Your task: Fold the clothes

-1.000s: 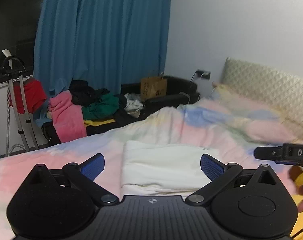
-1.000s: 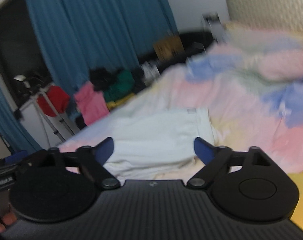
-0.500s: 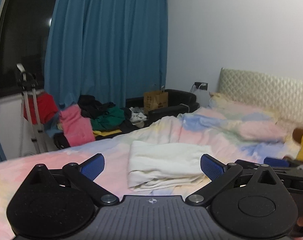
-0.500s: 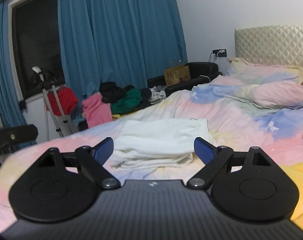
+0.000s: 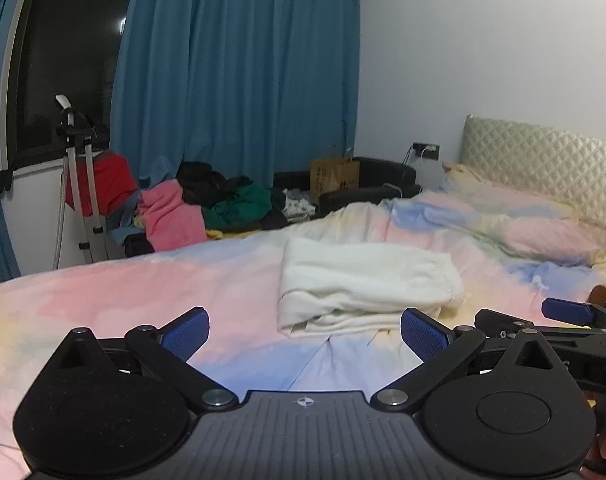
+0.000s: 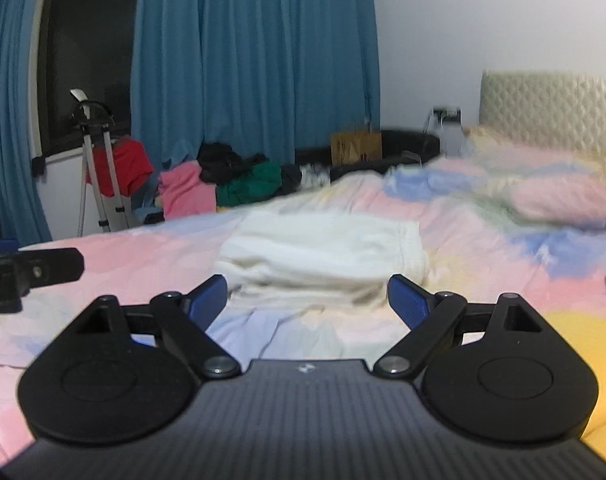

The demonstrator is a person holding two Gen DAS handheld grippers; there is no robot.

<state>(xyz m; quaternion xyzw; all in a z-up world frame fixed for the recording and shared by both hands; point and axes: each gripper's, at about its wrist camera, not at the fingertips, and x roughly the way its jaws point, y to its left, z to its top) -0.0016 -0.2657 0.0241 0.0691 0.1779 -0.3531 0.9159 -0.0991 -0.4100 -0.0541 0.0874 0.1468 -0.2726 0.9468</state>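
Observation:
A folded white garment (image 5: 363,284) lies flat on the pastel bedspread (image 5: 143,292), in the middle of both views; it also shows in the right wrist view (image 6: 323,256). My left gripper (image 5: 305,334) is open and empty, held back from the garment's near edge. My right gripper (image 6: 307,300) is open and empty, also just short of the garment's near edge. The right gripper's blue fingertip shows at the right edge of the left wrist view (image 5: 567,310). Part of the left gripper shows at the left edge of the right wrist view (image 6: 27,270).
A pile of clothes (image 5: 207,204) in pink, green and black lies beyond the far side of the bed, under blue curtains (image 5: 239,64). A stand with a red garment (image 5: 99,184) is at the left. Pillows and a padded headboard (image 5: 543,168) are at the right. Yellow cloth (image 6: 583,336) lies at the near right.
Both grippers have drawn back and up from the white garment, which now lies further ahead. Both views have levelled out over the bed. The garment has not moved.

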